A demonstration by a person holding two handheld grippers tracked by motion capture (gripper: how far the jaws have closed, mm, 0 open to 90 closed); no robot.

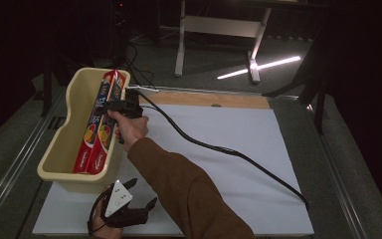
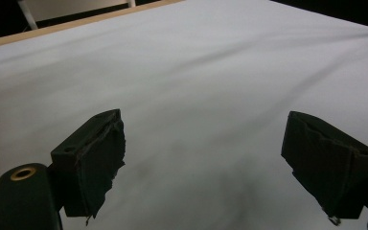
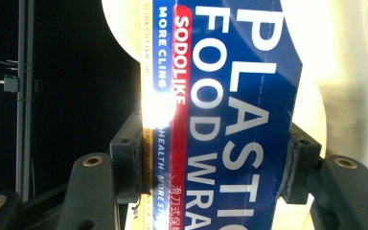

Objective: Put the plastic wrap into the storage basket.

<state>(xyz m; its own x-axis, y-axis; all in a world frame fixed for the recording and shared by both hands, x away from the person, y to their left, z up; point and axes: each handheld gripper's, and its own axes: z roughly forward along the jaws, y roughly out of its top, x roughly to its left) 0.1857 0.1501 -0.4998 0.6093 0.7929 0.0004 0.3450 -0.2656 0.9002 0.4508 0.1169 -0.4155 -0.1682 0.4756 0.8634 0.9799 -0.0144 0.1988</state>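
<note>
Your right tool (image 3: 211, 163) is squeezing the food wrap box (image 3: 230, 96) in the tub (image 1: 62, 144). Your left tool (image 2: 211, 163) is waiting wide open, holding nothing. Next, I think, you are lifting or letting go gently.

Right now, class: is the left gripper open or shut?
Open. The left gripper has its jaws wide apart with bare white cloth between them.

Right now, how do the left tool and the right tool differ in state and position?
The left tool is open with nothing between its jaws; the right tool is shut on the food wrap box. The left tool hovers over the white sheet at the table's near edge; the right tool reaches into the cream bin. Both are black, hand-held, two-jawed.
</note>
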